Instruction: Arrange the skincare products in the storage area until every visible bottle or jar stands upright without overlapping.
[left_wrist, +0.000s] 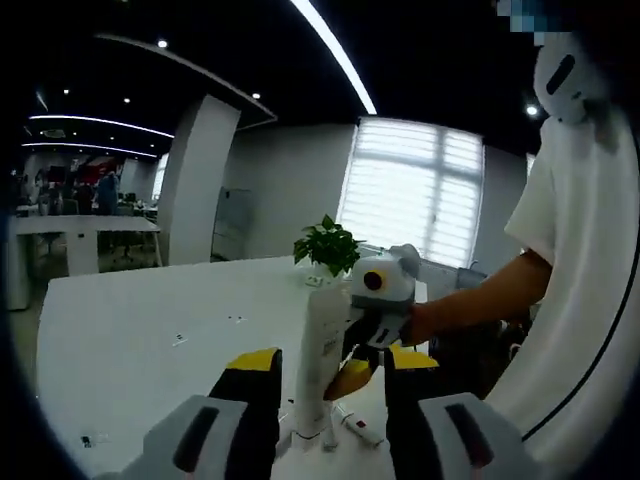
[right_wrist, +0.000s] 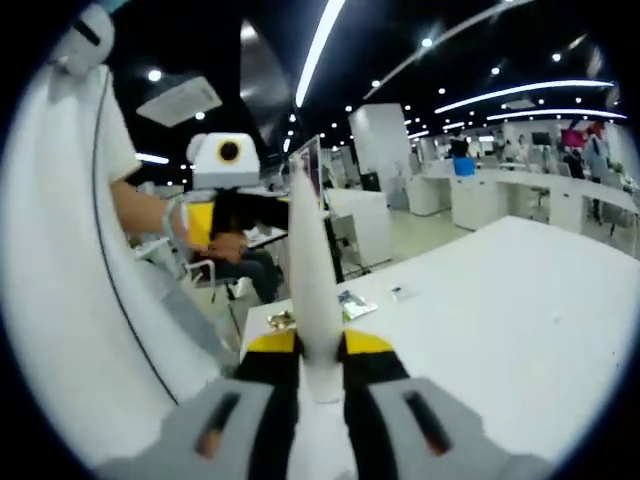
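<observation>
Right gripper (right_wrist: 320, 350) is clamping a white tube (right_wrist: 314, 290); its fingers (right_wrist: 268, 345) are closed hard against the tube's lower part, yellow tips pressing both sides. In the right gripper view the tube is standing edge-on, thin crimped end pointing away from the gripper, lifted above the white worktop (right_wrist: 520, 320).

In the left gripper view the same white tube (left_wrist: 322, 360) is showing broadside, printed text down its face, cap end sitting at or just above the worktop (left_wrist: 150, 340) — contact is hard to tell at this angle. The right gripper (left_wrist: 368, 368) is coming in beside the tube and gripping it from the side. The left gripper (left_wrist: 330, 385) is straddling the tube with its fingers (left_wrist: 250, 365) spread wide, one each side, touching nothing.

A small white-and-red item (left_wrist: 355, 422) is lying flat on the worktop just beside the tube's base; possibly another product, too small to identify. A potted green plant (left_wrist: 328, 246) is standing behind the tube, well apart.

Progress, as judged: early to middle. One tube is being handled and is near upright but not released, so no product is confirmed standing free. The small item is lying down and probably wants standing. No storage tray or other bottles are showing near the tube, so the remaining count is unknown.
</observation>
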